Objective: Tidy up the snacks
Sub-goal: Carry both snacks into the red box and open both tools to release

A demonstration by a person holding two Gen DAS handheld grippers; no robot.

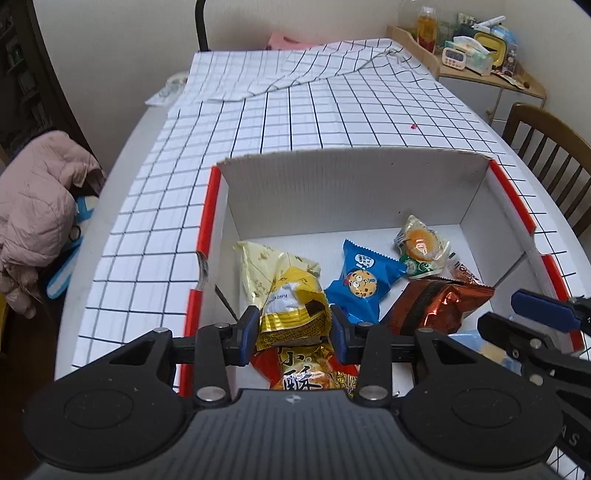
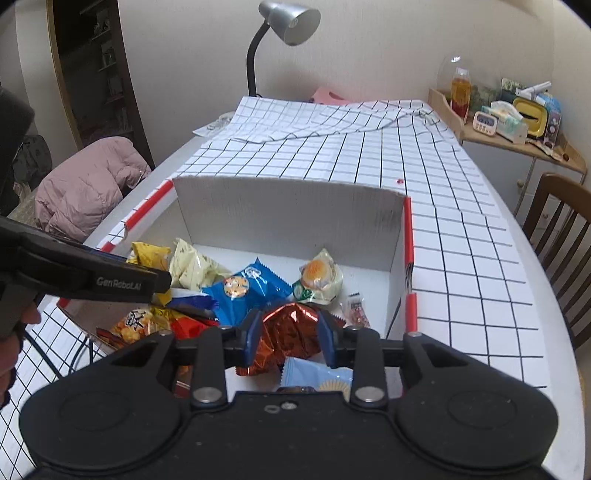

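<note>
Snacks lie heaped in a white cardboard box (image 1: 369,192) with red edge strips, which stands on a worktop (image 2: 480,258) covered by a white cloth with a dark grid. A person holds a set of tongs in each hand, and both sets reach down into the near end of the box. The left tongs (image 1: 293,328) pinch a yellow packet (image 1: 291,306) between their blue pads, just above an orange-red packet (image 1: 295,373) printed with Chinese characters. The right tongs (image 2: 290,334) have their pads against the two sides of a crinkled copper-brown foil packet (image 2: 291,332), which bulges between them, so it looks held; a pale blue packet (image 2: 317,376) lies just below it. Further in lie a blue cookie packet (image 1: 364,284) with a cartoon face, a pale yellow bag (image 1: 266,266) and a clear wrapped pastry (image 1: 421,243) with an orange centre; a small red-and-white sachet (image 2: 356,308) rests near the right wall. No snack is visible on the cloth outside the box, so the gathering seems largely done. Inside, though, the packets overlap at loose angles with no rows or groups, so the sorting seems barely begun, and the two gripped packets look like the next to be moved. A desk lamp (image 2: 284,26) stands at the far end, and a wooden chair (image 2: 561,236) is at the right.
</note>
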